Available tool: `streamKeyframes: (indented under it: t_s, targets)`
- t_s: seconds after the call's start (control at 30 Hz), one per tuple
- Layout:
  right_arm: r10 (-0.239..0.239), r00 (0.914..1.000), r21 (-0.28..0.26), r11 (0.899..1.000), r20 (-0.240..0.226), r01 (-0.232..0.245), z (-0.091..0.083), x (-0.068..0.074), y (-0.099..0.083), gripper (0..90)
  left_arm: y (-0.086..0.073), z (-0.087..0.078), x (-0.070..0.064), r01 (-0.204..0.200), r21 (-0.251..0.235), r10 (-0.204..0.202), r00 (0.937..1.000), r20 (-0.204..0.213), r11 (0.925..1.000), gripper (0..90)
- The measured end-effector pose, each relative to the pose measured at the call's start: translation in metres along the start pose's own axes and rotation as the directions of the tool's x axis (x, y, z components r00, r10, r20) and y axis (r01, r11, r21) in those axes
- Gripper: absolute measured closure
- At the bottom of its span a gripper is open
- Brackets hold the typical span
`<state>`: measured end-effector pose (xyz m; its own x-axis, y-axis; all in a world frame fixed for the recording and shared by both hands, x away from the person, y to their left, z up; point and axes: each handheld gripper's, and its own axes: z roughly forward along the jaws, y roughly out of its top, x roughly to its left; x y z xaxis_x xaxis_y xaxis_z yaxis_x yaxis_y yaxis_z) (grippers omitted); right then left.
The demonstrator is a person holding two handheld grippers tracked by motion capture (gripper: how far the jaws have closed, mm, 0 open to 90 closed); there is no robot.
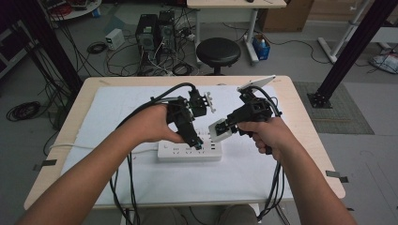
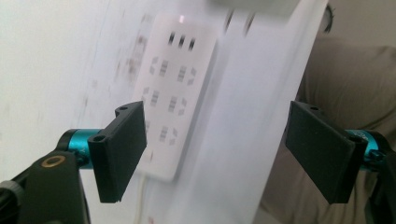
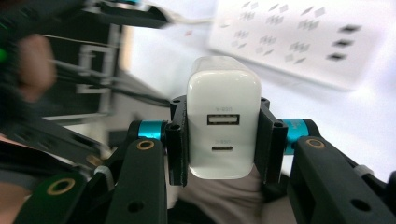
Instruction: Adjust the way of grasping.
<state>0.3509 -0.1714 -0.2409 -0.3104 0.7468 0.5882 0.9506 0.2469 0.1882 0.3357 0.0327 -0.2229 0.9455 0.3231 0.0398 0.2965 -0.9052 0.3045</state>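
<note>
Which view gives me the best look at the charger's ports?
The right gripper view: the white charger faces the camera, both ports visible, clamped in the right claw. The high view shows it small above the power strip; the left gripper view catches a blurred edge.

We're looking at a lab or engineering workroom here. Behind the desk [image 1: 300, 112], two black computer towers [image 1: 155, 30] stand right on the grey floor, with loose cables [image 1: 141, 58] snaking all around them. There's a round black stool [image 1: 218, 51] just past the desk's far edge, a cardboard box [image 1: 286, 16] further back, and black metal frame posts [image 1: 356, 44] rising on both sides. A white sheet [image 1: 117, 108] covers the desk top.
</note>
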Motion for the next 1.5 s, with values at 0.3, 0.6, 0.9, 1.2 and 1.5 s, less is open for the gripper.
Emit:
streamKeyframes:
  t_s: [0.3,0.6,0.9,1.2,1.5]
  targets:
    - [-0.044,0.9567,0.058,0.998,0.288,0.028,-0.006,0.008,0.004,61.9,-0.034,-0.016,0.021,0.141,0.183,-0.132,0.9893,-0.062,0.9729,21.1]
    - [-0.068,0.8351,0.121,0.993,0.546,0.001,-0.001,0.001,0.005,61.8,-0.069,-0.028,0.037,0.243,0.241,-0.226,0.9695,-0.094,0.9398,21.1]
    - [-0.046,0.8160,0.108,0.994,0.576,-0.020,-0.008,-0.008,0.006,61.8,-0.088,-0.032,0.045,0.288,0.208,-0.277,0.9573,-0.084,0.9345,21.1]
    - [-0.040,0.8127,0.103,0.994,0.581,-0.025,-0.018,-0.007,0.009,61.8,-0.104,-0.022,0.052,0.326,0.222,-0.317,0.9452,-0.080,0.9187,21.1]
    - [-0.059,0.8103,0.119,0.993,0.583,-0.014,-0.016,-0.008,0.011,61.9,-0.104,-0.026,0.050,0.308,0.206,-0.298,0.9513,-0.079,0.9287,21.1]
